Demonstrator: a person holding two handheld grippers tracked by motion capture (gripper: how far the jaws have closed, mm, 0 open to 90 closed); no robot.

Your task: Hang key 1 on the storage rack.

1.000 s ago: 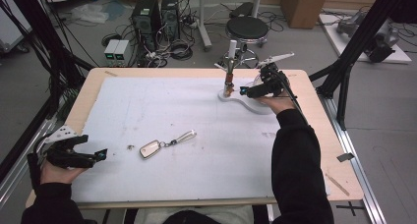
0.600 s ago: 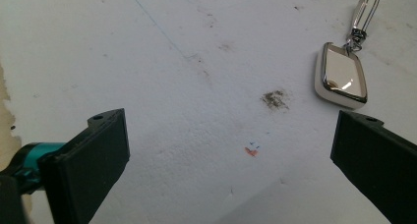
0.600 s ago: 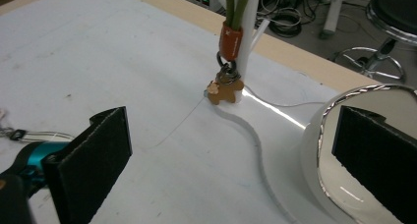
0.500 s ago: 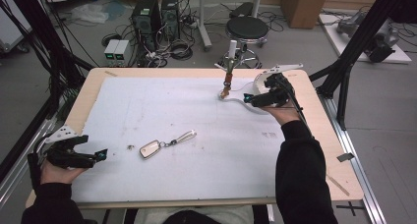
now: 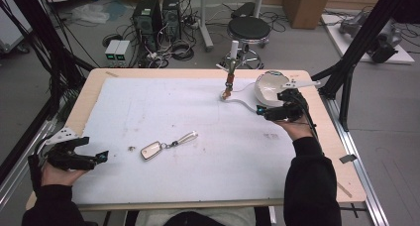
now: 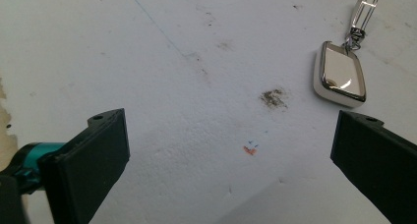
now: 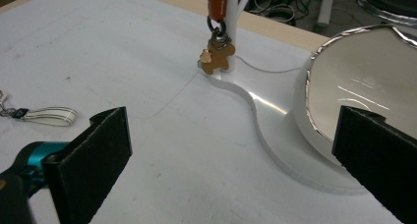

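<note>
Hovering near the far right corner of the desk [image 5: 124, 92], the right tongs [image 5: 261, 111] are held spread wide with nothing between the jaws, as the right gripper view confirms. Just ahead of them stands a white stand [image 7: 275, 135] with a curved base, carrying a round mirrored dish [image 7: 364, 81] and an upright post [image 5: 232, 55]. An orange keychain with a gingerbread charm [image 7: 217, 57] is seen hanging on that post, close to the base.

The left tongs [image 5: 101, 157] are held at the near left corner, likewise spread and empty. A white key fob [image 6: 340, 74] with a strap and clip lies on the desk between the near edge and the middle, just beyond the left jaws.

Risks are judged as follows:

- The charm hangs freely. If it is approached too fast, it may be knocked into a swing and the jaws may close on air.
- The post is slender and the stand appears light. A sideways pull on the keychain could tip or drag the stand, and the mirrored dish could be struck by the outer jaw, which already stands close to its rim.
- The fob is flat and glossy. A grip taken on its smooth faces could slip; the strap is judged the safer hold.
- The trailing cables could catch on the desk edge during a long reach.
</note>
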